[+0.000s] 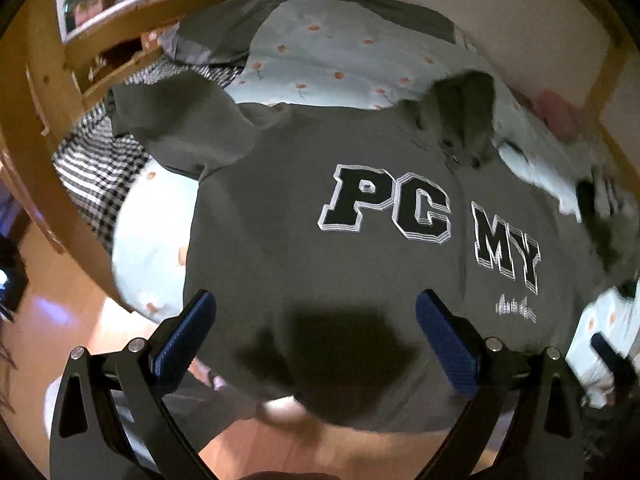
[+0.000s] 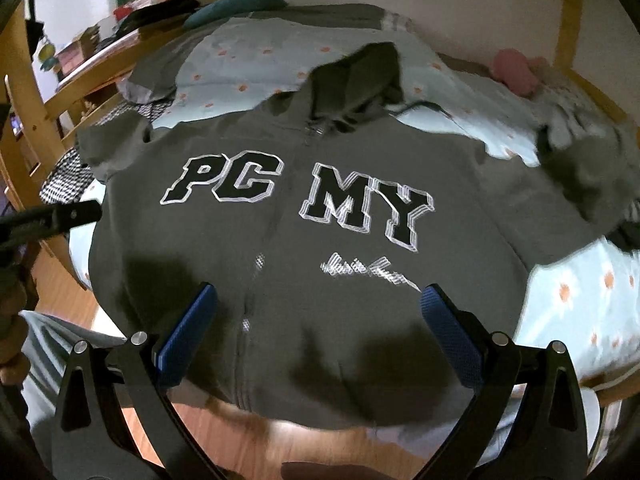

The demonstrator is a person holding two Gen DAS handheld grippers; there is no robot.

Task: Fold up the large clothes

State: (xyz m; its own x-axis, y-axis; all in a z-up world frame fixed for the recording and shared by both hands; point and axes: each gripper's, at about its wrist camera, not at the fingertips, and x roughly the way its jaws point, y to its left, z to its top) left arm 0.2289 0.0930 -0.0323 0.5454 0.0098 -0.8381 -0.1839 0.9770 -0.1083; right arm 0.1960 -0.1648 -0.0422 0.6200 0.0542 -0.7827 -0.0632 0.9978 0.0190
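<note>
The left hand-held gripper and the right hand-held gripper both hover with blue-padded fingers spread wide and nothing between them, above the lower hem of the grey zip-up hooded sweatshirt lettered "PC MY". It lies front-up, spread flat on the bed's pale blue flower-print sheet, hood toward the wall, within a wooden bed frame.

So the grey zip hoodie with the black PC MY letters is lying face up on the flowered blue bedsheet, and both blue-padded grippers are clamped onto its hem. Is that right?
Not quite. The grey zip hoodie with black PC MY letters does lie face up on the flowered blue bedsheet, but both wrist views show the left gripper and the right gripper open, holding nothing.
</note>
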